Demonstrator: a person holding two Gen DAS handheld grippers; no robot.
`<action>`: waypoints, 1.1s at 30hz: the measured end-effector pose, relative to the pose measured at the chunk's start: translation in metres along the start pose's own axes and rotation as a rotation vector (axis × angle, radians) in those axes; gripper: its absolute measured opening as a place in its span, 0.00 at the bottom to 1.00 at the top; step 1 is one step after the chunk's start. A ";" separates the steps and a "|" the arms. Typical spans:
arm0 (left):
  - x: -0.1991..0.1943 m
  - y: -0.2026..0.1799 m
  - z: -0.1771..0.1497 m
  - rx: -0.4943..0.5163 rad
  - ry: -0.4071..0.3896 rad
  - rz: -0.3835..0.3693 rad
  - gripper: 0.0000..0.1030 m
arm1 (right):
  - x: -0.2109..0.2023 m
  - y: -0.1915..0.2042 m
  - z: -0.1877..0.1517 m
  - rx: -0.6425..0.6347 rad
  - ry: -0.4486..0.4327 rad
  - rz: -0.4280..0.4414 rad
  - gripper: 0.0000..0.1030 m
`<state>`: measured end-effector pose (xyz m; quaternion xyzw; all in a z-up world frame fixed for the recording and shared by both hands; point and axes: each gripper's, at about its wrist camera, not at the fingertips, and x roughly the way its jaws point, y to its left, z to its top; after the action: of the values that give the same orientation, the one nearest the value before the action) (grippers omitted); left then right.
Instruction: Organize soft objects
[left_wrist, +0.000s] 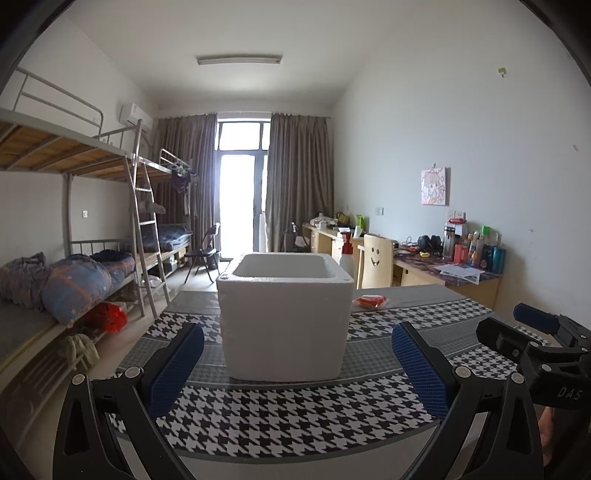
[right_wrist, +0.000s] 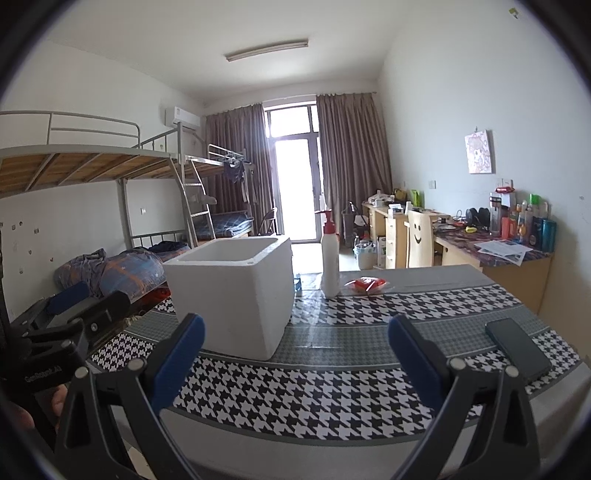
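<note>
A white foam box (left_wrist: 286, 314), open at the top, stands on the houndstooth-cloth table (left_wrist: 295, 413); it also shows in the right wrist view (right_wrist: 232, 295). A small red soft packet in clear wrap (left_wrist: 370, 301) lies behind the box to the right, and shows in the right wrist view (right_wrist: 366, 285). My left gripper (left_wrist: 297, 365) is open and empty, just in front of the box. My right gripper (right_wrist: 295, 354) is open and empty, over the table right of the box. Each gripper shows at the edge of the other's view.
A white pump bottle with a red top (right_wrist: 330, 256) stands behind the box. A black phone (right_wrist: 517, 349) lies at the table's right edge. Bunk beds (left_wrist: 74, 229) line the left wall; desks and a chair (left_wrist: 376, 264) line the right.
</note>
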<state>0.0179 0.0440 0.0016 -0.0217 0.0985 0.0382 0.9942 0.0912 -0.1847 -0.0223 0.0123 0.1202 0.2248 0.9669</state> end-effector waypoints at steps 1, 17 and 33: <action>-0.001 0.000 -0.001 0.002 0.002 -0.004 0.99 | -0.001 0.001 -0.002 -0.004 0.003 -0.003 0.98; -0.008 0.000 -0.008 0.008 0.011 -0.020 0.99 | -0.004 0.004 -0.009 -0.017 0.024 0.002 0.98; -0.010 -0.001 -0.010 0.009 0.020 -0.028 0.99 | -0.003 0.004 -0.010 -0.015 0.033 0.008 0.98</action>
<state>0.0061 0.0419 -0.0063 -0.0190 0.1081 0.0236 0.9937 0.0843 -0.1831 -0.0305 0.0021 0.1344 0.2297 0.9639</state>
